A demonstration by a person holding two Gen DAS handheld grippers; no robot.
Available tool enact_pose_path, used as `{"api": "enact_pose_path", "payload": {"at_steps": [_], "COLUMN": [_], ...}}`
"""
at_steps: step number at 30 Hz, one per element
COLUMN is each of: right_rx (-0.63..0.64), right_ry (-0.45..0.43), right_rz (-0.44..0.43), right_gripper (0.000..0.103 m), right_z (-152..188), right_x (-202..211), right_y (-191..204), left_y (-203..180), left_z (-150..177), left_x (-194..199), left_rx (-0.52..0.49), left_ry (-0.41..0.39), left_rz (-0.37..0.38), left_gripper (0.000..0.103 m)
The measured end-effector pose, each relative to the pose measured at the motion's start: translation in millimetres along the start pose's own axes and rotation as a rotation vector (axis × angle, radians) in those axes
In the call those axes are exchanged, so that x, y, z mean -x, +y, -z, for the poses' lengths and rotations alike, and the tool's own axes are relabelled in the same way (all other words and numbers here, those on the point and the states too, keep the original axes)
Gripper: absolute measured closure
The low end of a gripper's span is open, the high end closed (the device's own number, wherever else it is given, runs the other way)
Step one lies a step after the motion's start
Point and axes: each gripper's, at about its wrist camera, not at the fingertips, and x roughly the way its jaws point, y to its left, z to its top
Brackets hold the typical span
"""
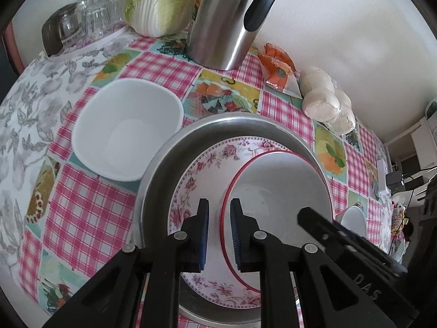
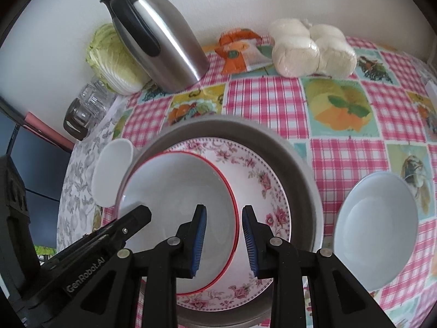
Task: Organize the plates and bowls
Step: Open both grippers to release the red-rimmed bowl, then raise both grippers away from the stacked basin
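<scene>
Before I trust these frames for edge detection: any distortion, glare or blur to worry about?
Left wrist view: strong fisheye bending, dark corners, glare streaks on the steel jug, tablecloth soft at the left edge. Right wrist view: same bending, red-rimmed bowl sharp, wall overexposed.

Steel jug (image 1: 226, 19) top cut by left-wrist frame edge. Gripper arms hide near rim of metal pan (image 2: 303, 191). Orange packet (image 2: 237, 52) print too small to read.
</scene>
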Motion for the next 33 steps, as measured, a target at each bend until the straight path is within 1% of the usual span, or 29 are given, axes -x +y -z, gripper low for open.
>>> {"api": "enact_pose_path", "payload": {"at_steps": [4, 6, 8, 9, 12, 14, 15, 16, 17, 18, 20, 22, 25, 27, 31, 33], "right_rx": [0.016, 0.02, 0.02, 0.022, 0.029, 0.035, 0.037, 0.038, 0.04, 0.041, 0.044, 0.05, 0.056, 0.056, 0.064, 0.066], "right_ry": [-0.04, -0.059, -0.077, -0.085, -0.109, -0.12, -0.122, -0.124, -0.124, -0.124, -0.124, -0.123, -0.123, -0.123, -0.127, -0.129], "right_rz": [0.007, 0.016, 0.034, 0.045, 0.075, 0.091, 0.095, 0.099, 0.101, 0.103, 0.11, 0.122, 0.127, 0.128, 0.133, 0.136], "right_gripper": [0.073, 0.073, 0.069, 0.068, 0.056, 0.048, 0.045, 0.04, 0.036, 0.035, 0.03, 0.026, 0.022, 0.019, 0.01, 0.008], "right_z": [-4.0, -5.7, -6.2, -6.5, -8.4, -9.3, -9.4, -9.8, -10.0, -10.4, -10.3, -10.3, -10.3, -10.2, -10.6, -11.0], "right_x": [17.2, 25.2, 32.2, 35.1, 42.0, 46.3, 47.6, 48.6, 48.9, 48.9, 49.2, 48.6, 47.9, 48.0, 48.3, 49.0], "right_y": [4.4, 5.7, 6.1, 6.0, 6.6, 6.5, 6.3, 6.6, 6.3, 6.5, 6.5, 7.0, 8.0, 8.3, 9.0, 9.4], "left_y": [-2.2, -3.2, -4.5, -4.5, -3.4, -1.3, 0.6, 2.0, 3.5, 4.8, 7.6, 10.0, 11.6, 11.5, 10.1, 10.1], "left_z": [-2.5, -3.7, -4.9, -5.4, -7.2, -8.3, -8.9, -9.7, -10.3, -11.0, -11.7, -12.6, -13.1, -12.9, -12.3, -12.4], "left_x": [10.1, 17.1, 22.9, 26.7, 37.1, 42.4, 45.5, 47.5, 49.1, 50.8, 53.9, 55.3, 54.7, 54.0, 53.1, 52.4], "left_rx": [-0.008, -0.012, -0.011, -0.011, -0.006, 0.001, 0.006, 0.011, 0.015, 0.018, 0.023, 0.027, 0.023, 0.018, 0.002, -0.004], "left_ry": [-0.025, -0.04, -0.057, -0.067, -0.092, -0.106, -0.114, -0.117, -0.12, -0.125, -0.134, -0.137, -0.134, -0.132, -0.135, -0.137], "left_rz": [0.002, 0.004, 0.006, 0.009, 0.012, 0.007, 0.004, 0.001, -0.004, -0.011, -0.025, -0.041, -0.064, -0.074, -0.093, -0.106], "left_gripper": [0.087, 0.081, 0.06, 0.058, 0.053, 0.04, 0.038, 0.035, 0.03, 0.028, 0.027, 0.026, 0.019, 0.019, 0.018, 0.018]}}
